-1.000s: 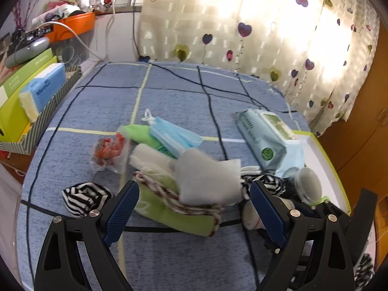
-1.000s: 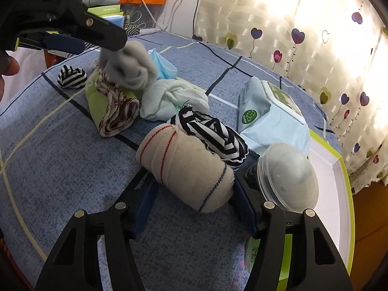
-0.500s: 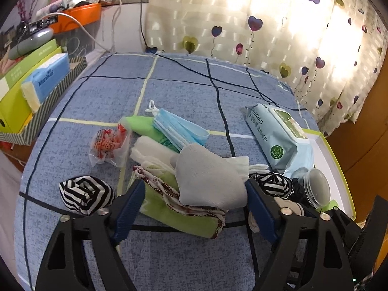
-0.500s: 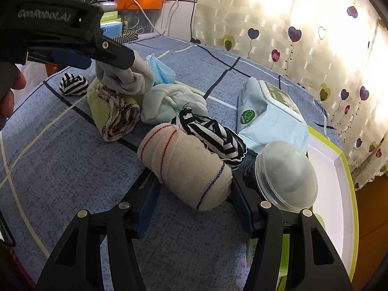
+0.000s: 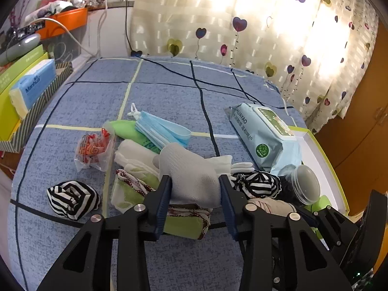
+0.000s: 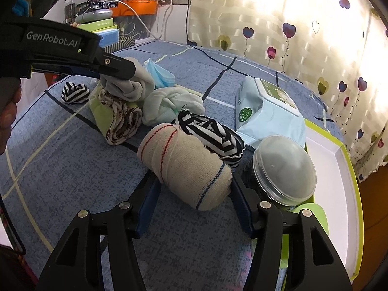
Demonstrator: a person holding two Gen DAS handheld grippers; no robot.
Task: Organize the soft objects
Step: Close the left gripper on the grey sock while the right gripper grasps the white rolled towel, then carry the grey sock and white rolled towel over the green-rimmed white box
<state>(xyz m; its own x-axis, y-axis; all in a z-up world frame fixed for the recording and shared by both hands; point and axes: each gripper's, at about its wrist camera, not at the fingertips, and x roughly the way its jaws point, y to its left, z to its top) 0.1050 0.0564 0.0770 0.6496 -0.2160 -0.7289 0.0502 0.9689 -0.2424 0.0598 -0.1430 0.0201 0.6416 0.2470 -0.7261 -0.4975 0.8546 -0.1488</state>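
Blue checked bedspread (image 5: 169, 92) is covered with soft items. Grey glove (image 5: 191, 177) is pinched between the pads of the left gripper (image 5: 195, 194), whose jaws have just been closing. Beige sock roll (image 6: 186, 167) lies on the bedspread between the right gripper's (image 6: 194, 208) fingers, touched at both sides; a firm grasp cannot be told.

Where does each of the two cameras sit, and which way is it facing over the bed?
Left wrist: sits on the left gripper, looking down along its fingers at the grey sock its pads have just been closing on; only its own black fingers show.
Right wrist: sits on the right gripper, looking down at the beige sock roll between its jaws; its own fingers, the left gripper and part of a hand show.
Shared: grey sock, green cloth, wet-wipes pack, heart-print curtain.
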